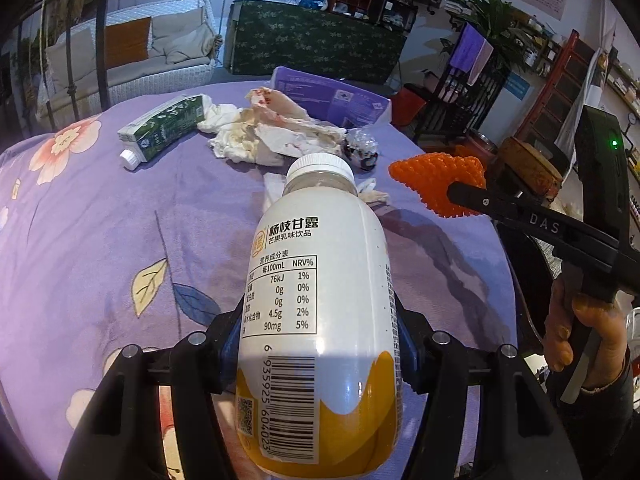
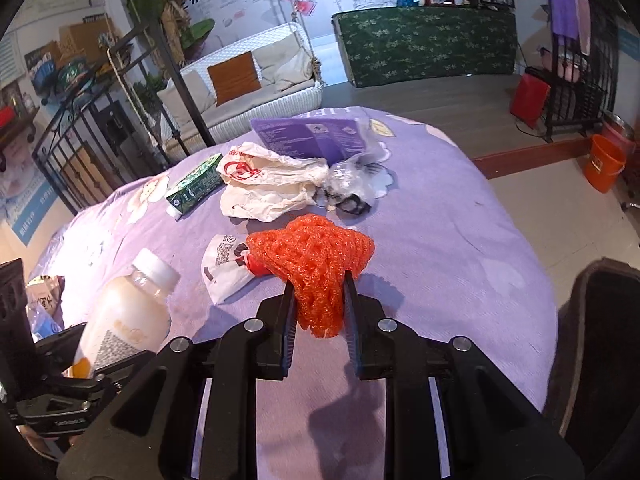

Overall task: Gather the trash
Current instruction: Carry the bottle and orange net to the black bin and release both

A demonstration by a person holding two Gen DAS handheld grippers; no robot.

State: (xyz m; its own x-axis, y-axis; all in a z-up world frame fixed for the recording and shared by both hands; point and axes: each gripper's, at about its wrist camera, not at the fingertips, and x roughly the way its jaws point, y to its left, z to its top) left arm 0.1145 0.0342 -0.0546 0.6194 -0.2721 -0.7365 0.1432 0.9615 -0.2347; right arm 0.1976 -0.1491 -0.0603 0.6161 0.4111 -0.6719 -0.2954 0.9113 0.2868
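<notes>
We held the drink bottle point(image 1: 320, 300) tight in our left hand-held gripper point(image 1: 320, 344) and squeezed the orange foam net point(image 2: 316, 264) in our right hand-held gripper point(image 2: 318, 308), lifted off the purple worktop point(image 2: 460, 240) to carry away. The milk carton point(image 1: 164, 126) and crumpled bag point(image 2: 268, 184) waited behind.

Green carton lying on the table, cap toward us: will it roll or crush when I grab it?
The green carton has flat sides, so it probably won't roll. It looks dented, likely empty and light, so it may crush under a firm squeeze. One end touches the crumpled paper, which could drag along.
</notes>
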